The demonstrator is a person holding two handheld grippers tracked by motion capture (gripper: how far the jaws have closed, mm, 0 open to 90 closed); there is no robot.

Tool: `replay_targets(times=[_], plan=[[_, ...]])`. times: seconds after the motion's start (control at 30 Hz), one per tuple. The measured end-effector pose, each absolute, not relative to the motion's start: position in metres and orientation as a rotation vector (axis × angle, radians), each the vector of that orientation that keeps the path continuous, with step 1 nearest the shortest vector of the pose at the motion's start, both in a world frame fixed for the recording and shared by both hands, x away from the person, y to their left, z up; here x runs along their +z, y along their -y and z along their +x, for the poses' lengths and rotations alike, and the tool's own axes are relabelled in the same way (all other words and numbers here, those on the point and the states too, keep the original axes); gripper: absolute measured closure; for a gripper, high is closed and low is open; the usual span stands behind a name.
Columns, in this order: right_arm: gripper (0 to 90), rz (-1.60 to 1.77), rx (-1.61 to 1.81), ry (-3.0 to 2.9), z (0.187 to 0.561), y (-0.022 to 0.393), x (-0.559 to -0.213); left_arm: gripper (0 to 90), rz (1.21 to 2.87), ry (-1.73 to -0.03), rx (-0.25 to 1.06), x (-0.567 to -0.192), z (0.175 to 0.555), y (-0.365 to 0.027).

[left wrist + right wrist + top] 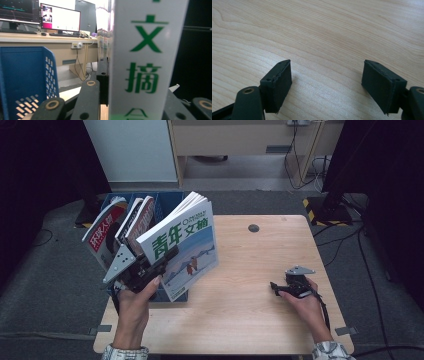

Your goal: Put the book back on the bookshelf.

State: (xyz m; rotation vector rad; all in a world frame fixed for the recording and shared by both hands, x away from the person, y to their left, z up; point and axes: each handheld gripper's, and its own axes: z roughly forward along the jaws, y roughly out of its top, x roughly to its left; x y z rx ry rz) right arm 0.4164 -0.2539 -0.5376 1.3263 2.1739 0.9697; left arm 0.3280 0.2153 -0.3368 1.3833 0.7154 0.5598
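Note:
A magazine (187, 242) with a pale blue cover and green Chinese title stands tilted at the right end of a blue slotted basket (167, 200). My left gripper (170, 256) is shut on its lower left edge, and a hand holds the gripper from below. In the left gripper view the magazine's white edge with green characters (147, 60) rises between the jaws, and one black finger (102, 75) presses against its left side. My right gripper (275, 287) rests low over the wooden table (250, 320) at the right. Its jaws (327, 82) stand wide open with only bare wood between them.
The basket (25, 75) sits at the table's left edge and holds a red-covered magazine (102, 232) and two more upright ones (137, 217). A small dark round hole (253, 228) is near the table's far edge. Beyond the table are desks with monitors (60, 18).

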Motion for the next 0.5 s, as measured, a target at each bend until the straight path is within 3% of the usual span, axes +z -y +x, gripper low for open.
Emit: replay_targets(times=[0.5], plan=[[24.1, 1.326, 0.967, -2.172, 0.417, 0.255, -0.538, 73.8, 1.362, -0.754, 0.597, -0.328, 0.321, -0.240]])
